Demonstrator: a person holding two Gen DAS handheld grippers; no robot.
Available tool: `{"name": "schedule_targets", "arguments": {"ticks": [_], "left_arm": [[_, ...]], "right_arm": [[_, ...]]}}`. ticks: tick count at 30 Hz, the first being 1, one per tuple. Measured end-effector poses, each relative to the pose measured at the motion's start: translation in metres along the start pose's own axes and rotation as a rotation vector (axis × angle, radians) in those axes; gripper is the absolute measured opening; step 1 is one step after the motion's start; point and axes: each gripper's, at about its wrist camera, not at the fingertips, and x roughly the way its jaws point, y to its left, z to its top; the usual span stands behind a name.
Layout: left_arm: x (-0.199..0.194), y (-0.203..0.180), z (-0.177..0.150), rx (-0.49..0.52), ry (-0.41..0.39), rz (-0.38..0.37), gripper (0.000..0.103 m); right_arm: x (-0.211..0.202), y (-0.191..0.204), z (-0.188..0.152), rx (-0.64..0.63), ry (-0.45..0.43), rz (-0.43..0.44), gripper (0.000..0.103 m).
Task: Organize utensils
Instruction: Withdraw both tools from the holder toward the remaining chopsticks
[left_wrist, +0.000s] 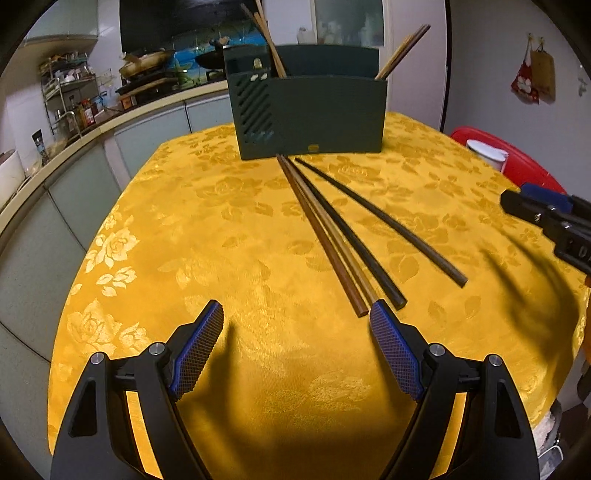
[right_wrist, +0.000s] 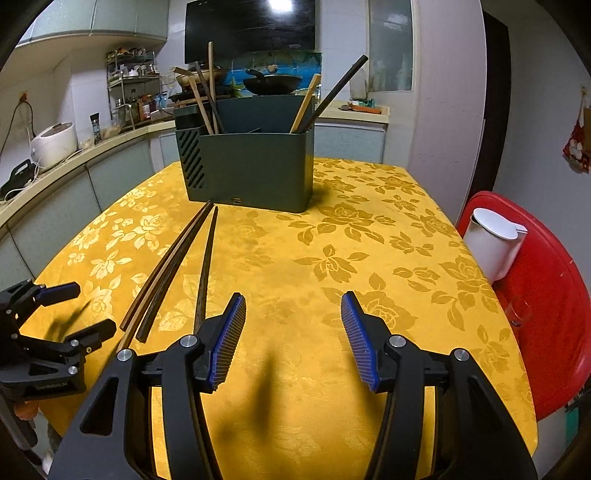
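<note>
Several loose chopsticks (left_wrist: 332, 236) lie on the yellow tablecloth, pointing at a dark green utensil holder (left_wrist: 310, 118) that has more chopsticks standing in it. They also show in the right wrist view (right_wrist: 173, 266), as does the holder (right_wrist: 251, 170). My left gripper (left_wrist: 297, 317) is open and empty, its right fingertip close to the near ends of the brown chopsticks. My right gripper (right_wrist: 293, 306) is open and empty over the cloth, to the right of the chopsticks; one dark chopstick (right_wrist: 205, 273) runs under its left finger.
A white lidded cup (right_wrist: 493, 242) sits on a red stool (right_wrist: 546, 295) off the table's right edge. A kitchen counter (right_wrist: 74, 155) with a rice cooker and racks curves along the left. The table (right_wrist: 369, 258) drops off on all sides.
</note>
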Motion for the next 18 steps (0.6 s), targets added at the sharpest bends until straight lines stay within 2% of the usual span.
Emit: {"name": "schedule_targets", "arguments": {"ticks": [7, 14, 18], "left_arm": [[0.01, -0.004, 0.001, -0.001, 0.034, -0.013, 0.079], [0.011, 0.003, 0.003, -0.029, 0.03, 0.018, 0.078], [0.009, 0.013, 0.001, -0.057, 0.024, 0.035, 0.071]], "right_arm": [[0.004, 0.0, -0.002, -0.004, 0.015, -0.001, 0.052], [0.008, 0.013, -0.008, -0.049, 0.032, 0.015, 0.052], [0.014, 0.024, -0.014, -0.067, 0.064, 0.069, 0.052]]}}
